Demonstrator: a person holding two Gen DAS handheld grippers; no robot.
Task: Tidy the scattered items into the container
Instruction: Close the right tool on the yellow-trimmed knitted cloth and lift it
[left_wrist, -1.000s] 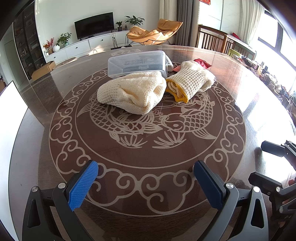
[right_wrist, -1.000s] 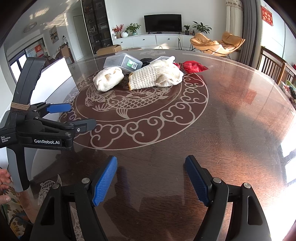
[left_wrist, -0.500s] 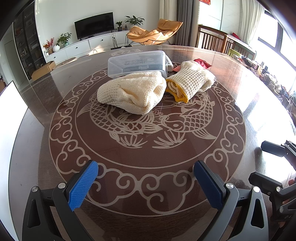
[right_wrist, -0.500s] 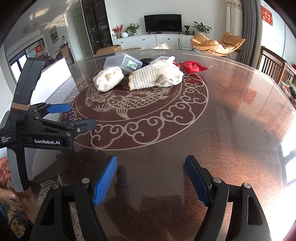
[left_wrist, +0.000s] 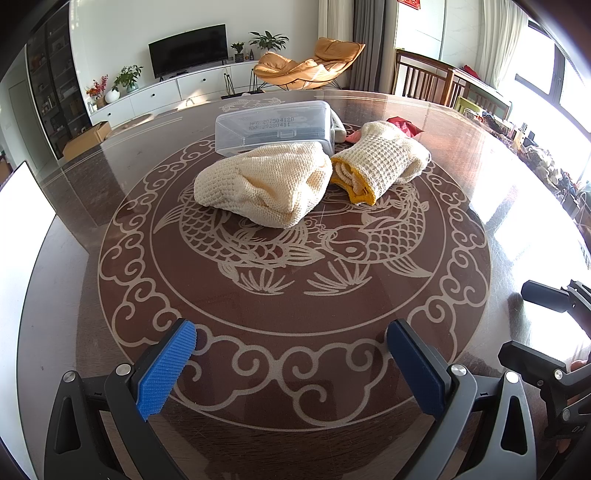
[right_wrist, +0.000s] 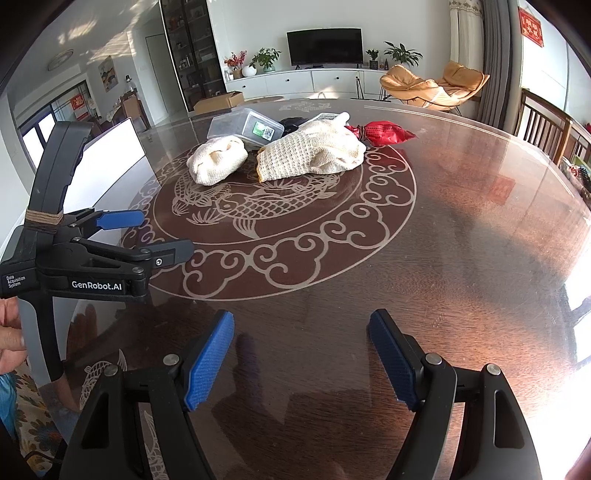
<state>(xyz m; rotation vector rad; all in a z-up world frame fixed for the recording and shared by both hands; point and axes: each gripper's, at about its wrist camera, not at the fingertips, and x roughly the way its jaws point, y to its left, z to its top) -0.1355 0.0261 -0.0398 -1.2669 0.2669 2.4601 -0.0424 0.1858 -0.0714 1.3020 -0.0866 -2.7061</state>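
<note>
**Both claws wide above the table, cloths and box well ahead**

At the left edge of the right wrist view a hand (right_wrist: 9, 332) holds the left claw (right_wrist: 155, 236), its blue-padded fingers spread wide with nothing between them. Ahead on the glass-topped round table (right_wrist: 461, 240) lies a cream knitted cloth (left_wrist: 266, 184), bunched up on the fish pattern. Behind it, touching its far edge, sits a clear plastic box (left_wrist: 273, 127) with its lid on and printed dates on the side. Just right of the cream cloth rests a waffle-weave cloth (left_wrist: 384, 162) with a yellow hem, folded over. A red packet (right_wrist: 384, 133) lies beyond that cloth, beside a dark item too hidden to identify. The right claw (right_wrist: 301, 360) hangs over bare table, fingers wide apart and empty, well short of the pile.
</note>
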